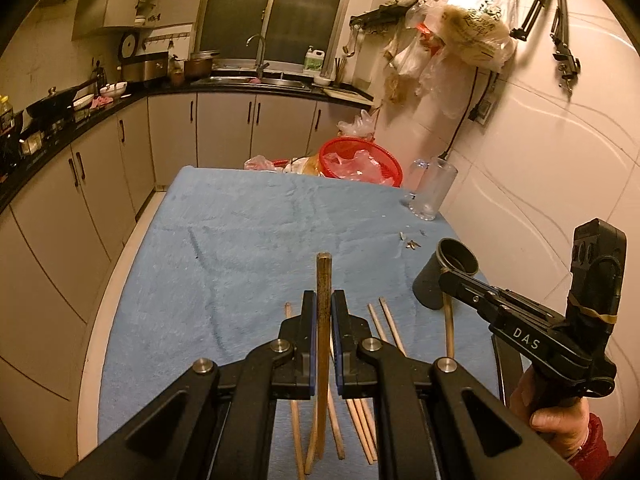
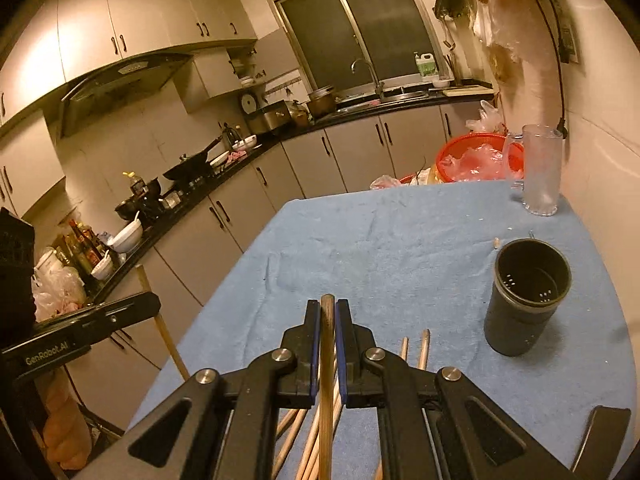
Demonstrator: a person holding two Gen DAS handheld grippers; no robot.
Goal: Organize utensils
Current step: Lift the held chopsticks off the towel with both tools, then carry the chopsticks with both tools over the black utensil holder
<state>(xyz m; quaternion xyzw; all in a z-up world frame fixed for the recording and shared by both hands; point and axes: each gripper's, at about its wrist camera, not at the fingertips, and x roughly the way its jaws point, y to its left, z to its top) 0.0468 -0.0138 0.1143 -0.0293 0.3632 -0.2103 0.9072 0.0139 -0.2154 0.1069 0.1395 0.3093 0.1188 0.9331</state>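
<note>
Both grippers hold a chopstick above a blue cloth. My left gripper is shut on a darker wooden chopstick that sticks up past the fingertips. My right gripper is shut on a lighter chopstick; in the left wrist view it shows at right, beside the holder with its chopstick hanging below. Several loose chopsticks lie on the cloth under both grippers, also in the right wrist view. A black cylindrical utensil holder stands upright and empty at right, also in the left wrist view.
The blue cloth covers the table. A clear glass mug and a red basket of plastic bags stand at the far right edge. Small scraps lie near the holder. The wall is on the right, kitchen counters on the left.
</note>
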